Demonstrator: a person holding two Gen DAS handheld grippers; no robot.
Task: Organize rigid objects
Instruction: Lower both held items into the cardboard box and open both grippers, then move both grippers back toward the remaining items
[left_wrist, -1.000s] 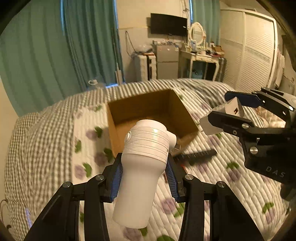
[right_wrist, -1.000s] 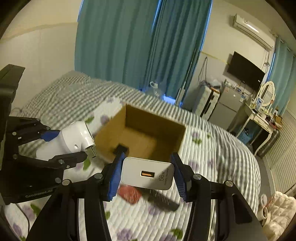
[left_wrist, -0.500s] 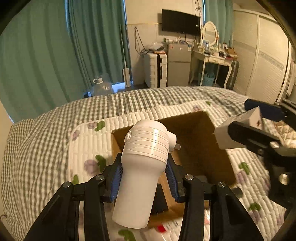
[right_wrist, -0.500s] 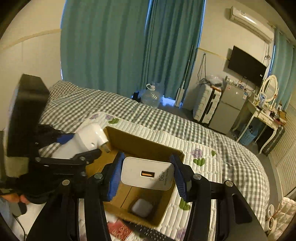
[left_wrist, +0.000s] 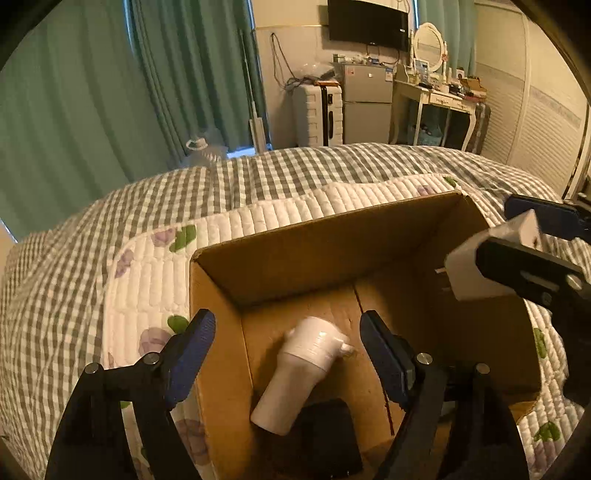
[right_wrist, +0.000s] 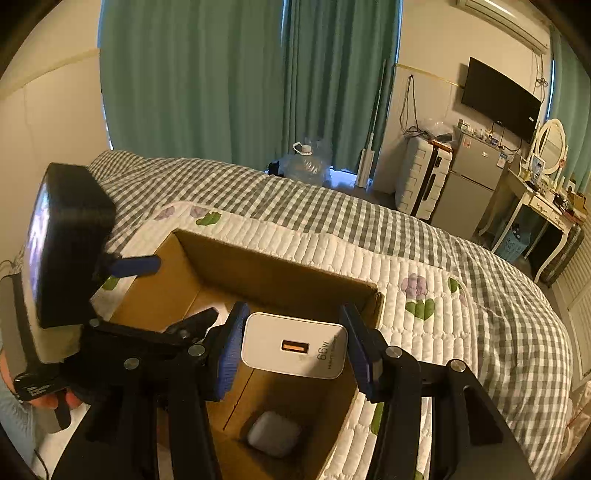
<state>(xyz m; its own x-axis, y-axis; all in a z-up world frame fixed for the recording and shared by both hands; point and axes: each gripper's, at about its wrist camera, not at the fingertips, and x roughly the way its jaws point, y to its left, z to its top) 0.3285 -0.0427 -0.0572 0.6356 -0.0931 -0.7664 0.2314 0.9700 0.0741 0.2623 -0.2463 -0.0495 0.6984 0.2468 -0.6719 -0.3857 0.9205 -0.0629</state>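
Note:
An open cardboard box (left_wrist: 332, 236) sits on the quilted bed. My left gripper (left_wrist: 286, 350) is open above the box's left side. The white cylindrical device (left_wrist: 299, 373) lies loose and blurred inside the box, below the open fingers, next to a black object (left_wrist: 328, 439). My right gripper (right_wrist: 293, 349) is shut on a white 66W charger (right_wrist: 295, 345) and holds it over the box (right_wrist: 273, 266). That charger also shows in the left wrist view (left_wrist: 491, 258) at the box's right side. A small white case (right_wrist: 273, 434) lies on the box floor.
The box rests on a white floral quilt (left_wrist: 155, 273) over a grey checked bedspread (right_wrist: 332, 206). Green curtains (right_wrist: 221, 74), a water jug (right_wrist: 306, 162), a white suitcase (right_wrist: 421, 181), a small fridge and a dressing table stand beyond the bed.
My left gripper has opened and the white device has dropped out of it into the box. Both grippers have moved forward over the box. The right gripper still holds the charger.

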